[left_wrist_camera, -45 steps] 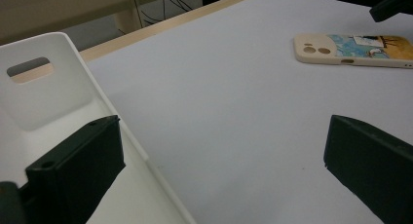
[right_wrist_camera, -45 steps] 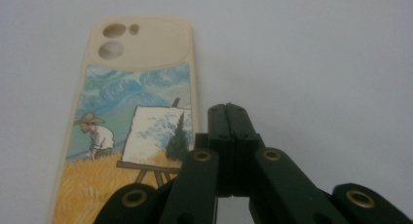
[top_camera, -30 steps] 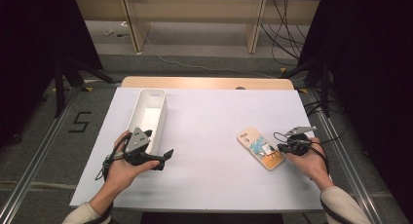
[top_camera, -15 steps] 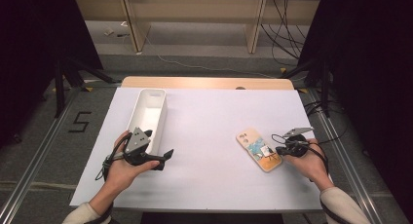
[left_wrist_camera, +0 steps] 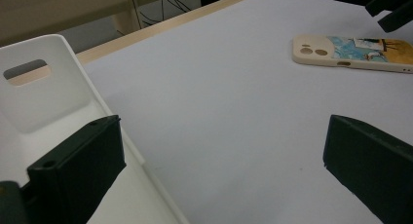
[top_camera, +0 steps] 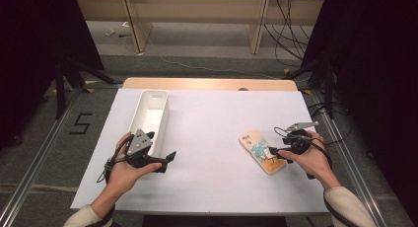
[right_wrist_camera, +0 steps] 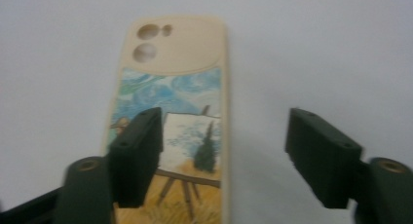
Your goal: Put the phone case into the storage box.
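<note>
A cream phone case [top_camera: 261, 150] with a painted picture lies flat on the white table, right of centre. My right gripper [top_camera: 275, 147] sits at its near end, and its jaws have just been opening. In the right gripper view the phone case [right_wrist_camera: 170, 97] lies partly under one jaw and partly in the gap of the right gripper [right_wrist_camera: 224, 156]. The pads do not press on it. My left gripper [top_camera: 165, 162] rests open beside the white bin [top_camera: 150, 113], holding nothing. The left gripper view looks across to the phone case [left_wrist_camera: 350, 53].
The long white bin [left_wrist_camera: 44, 102] stands at the left with a handle slot in its far end wall. White sheet [top_camera: 212, 118] covers the table between both hands. A wooden table edge [top_camera: 207, 83] runs along the back, with cables and frame legs on the floor beyond.
My right gripper's jaws now stand apart at the phone case's near end. The case, the bin and my left gripper stay where they were.
</note>
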`<action>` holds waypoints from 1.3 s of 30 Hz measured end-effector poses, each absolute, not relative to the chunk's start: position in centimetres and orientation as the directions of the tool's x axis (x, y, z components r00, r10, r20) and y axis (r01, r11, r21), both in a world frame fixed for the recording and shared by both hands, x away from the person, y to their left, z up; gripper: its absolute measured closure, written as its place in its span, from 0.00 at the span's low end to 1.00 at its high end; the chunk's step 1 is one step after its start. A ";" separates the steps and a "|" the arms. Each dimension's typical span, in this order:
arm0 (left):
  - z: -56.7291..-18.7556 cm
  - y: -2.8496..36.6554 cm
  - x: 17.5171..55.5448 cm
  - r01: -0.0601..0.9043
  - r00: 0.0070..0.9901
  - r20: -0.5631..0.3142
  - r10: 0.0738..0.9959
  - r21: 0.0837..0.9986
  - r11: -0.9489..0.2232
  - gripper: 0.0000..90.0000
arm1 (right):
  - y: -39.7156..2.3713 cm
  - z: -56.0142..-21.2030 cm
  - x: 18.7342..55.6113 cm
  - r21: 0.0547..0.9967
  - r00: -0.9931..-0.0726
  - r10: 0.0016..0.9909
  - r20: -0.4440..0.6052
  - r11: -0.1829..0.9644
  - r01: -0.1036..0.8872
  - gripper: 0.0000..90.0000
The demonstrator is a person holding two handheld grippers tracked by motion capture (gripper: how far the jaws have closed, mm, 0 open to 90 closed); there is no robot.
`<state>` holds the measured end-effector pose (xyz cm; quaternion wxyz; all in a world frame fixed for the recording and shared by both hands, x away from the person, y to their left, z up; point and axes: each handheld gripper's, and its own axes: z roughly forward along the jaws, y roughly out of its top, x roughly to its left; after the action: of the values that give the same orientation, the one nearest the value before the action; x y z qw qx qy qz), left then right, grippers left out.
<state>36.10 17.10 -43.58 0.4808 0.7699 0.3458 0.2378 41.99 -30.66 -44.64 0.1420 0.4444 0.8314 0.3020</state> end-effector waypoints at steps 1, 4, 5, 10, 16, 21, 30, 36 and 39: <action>-43.6 17.1 36.1 0.304 0.648 0.033 0.761 0.905 -0.299 0.01 | -30.4 -44.6 42.1 0.614 -0.580 0.814 0.031 0.443 0.654 0.18; -43.6 17.1 36.1 0.303 0.648 0.033 0.761 0.905 -0.298 0.01 | -29.3 -44.6 42.4 0.576 -0.603 0.798 0.019 0.484 0.658 0.10; -43.6 17.1 36.1 0.304 0.648 0.031 0.761 0.906 -0.296 0.01 | -29.0 -44.6 42.5 0.570 -0.608 0.794 0.019 0.491 0.659 0.07; -43.6 17.1 36.1 0.304 0.649 0.031 0.760 0.906 -0.296 0.01 | -27.7 -44.3 42.7 0.555 -0.635 0.773 0.007 0.525 0.645 0.04; -43.5 17.0 36.0 0.301 0.650 0.035 0.759 0.906 -0.299 0.01 | -26.5 -44.6 43.1 0.516 -0.649 0.761 -0.020 0.564 0.645 0.01; -43.6 17.0 36.0 0.303 0.650 0.030 0.759 0.906 -0.296 0.01 | -26.0 -44.9 43.3 0.479 -0.653 0.757 -0.034 0.586 0.654 0.00; -43.6 17.0 36.0 0.301 0.652 0.033 0.758 0.905 -0.299 0.01 | -25.3 -45.6 43.5 0.413 -0.650 0.757 -0.071 0.615 0.672 0.00; -43.6 17.0 36.1 0.301 0.652 0.034 0.757 0.905 -0.300 0.01 | -25.0 -45.9 43.6 0.385 -0.651 0.754 -0.080 0.626 0.678 0.00; -43.6 17.0 36.0 0.300 0.653 0.034 0.757 0.906 -0.300 0.01 | -24.8 -46.0 43.7 0.374 -0.653 0.752 -0.091 0.633 0.678 0.00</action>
<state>36.05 16.97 -43.59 0.4822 0.7706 0.3429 0.2368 43.70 -24.81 -46.04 0.1199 0.3991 0.8956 0.1555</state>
